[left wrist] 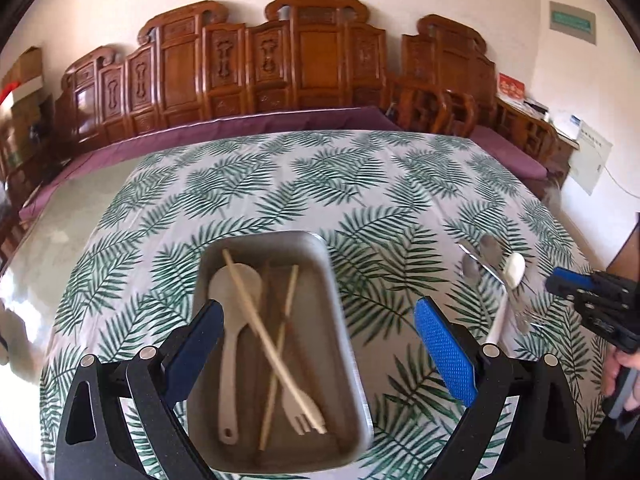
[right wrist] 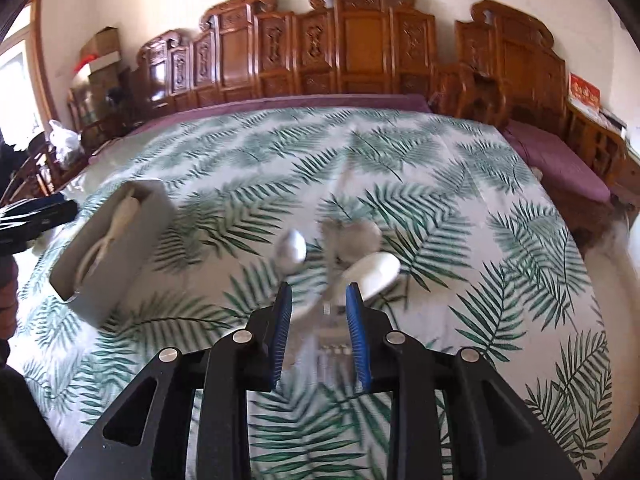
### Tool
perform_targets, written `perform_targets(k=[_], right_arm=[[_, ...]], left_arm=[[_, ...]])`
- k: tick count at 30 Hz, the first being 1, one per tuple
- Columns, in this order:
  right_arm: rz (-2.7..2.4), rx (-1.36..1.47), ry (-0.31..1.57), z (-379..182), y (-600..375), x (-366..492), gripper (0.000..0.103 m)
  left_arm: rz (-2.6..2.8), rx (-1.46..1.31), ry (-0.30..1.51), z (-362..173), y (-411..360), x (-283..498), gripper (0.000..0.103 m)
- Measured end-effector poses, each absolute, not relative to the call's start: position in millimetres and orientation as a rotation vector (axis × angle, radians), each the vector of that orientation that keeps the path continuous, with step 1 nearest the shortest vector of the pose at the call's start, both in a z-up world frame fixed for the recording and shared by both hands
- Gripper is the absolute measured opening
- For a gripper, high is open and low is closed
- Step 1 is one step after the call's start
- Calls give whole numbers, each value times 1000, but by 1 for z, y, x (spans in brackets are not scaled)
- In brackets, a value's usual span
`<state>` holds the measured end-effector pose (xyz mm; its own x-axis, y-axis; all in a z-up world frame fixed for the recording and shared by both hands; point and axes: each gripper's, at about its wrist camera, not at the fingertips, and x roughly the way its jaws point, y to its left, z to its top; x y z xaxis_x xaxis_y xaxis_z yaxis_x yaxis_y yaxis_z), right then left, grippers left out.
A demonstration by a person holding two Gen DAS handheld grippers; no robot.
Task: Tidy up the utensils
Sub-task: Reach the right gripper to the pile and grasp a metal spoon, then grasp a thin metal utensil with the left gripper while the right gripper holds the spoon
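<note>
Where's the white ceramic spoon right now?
The white spoon lies on the leaf-print tablecloth among the metal spoons, right of the tray and just ahead of the right gripper.

- The tray [left wrist: 276,240] sits on the bench [left wrist: 400,184].
- In the tray lie a spoon [left wrist: 234,300], a fork [left wrist: 298,408] and chopsticks [left wrist: 260,324] crossed on top of them.
- To the right of the tray, more spoons [left wrist: 506,276] lie on the bench.
- Behind the tray, past the bench, stands a wooden couch [left wrist: 296,60].
</note>
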<state>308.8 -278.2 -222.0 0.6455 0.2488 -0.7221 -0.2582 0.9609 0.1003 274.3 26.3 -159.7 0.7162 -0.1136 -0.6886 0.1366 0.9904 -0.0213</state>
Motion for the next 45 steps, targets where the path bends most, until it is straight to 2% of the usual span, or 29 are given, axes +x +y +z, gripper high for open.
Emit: perform_targets(k=[8, 20, 24, 34, 37, 45], right_arm=[[305, 43, 898, -245, -269, 322, 32], [280, -33, 986, -262, -254, 321, 32], [272, -9, 988, -260, -264, 320, 32], [204, -152, 962, -263, -254, 330, 31], [196, -163, 957, -261, -258, 332, 17], [190, -72, 946, -249, -290, 335, 16]], left_arm=[[-172, 47, 757, -159, 8, 269, 92], [-219, 86, 769, -165, -21, 263, 92], [-231, 104, 776, -168, -28, 261, 92], [-240, 125, 784, -173, -35, 260, 92], [-241, 126, 786, -174, -36, 260, 92], [-241, 134, 790, -175, -37, 260, 92]])
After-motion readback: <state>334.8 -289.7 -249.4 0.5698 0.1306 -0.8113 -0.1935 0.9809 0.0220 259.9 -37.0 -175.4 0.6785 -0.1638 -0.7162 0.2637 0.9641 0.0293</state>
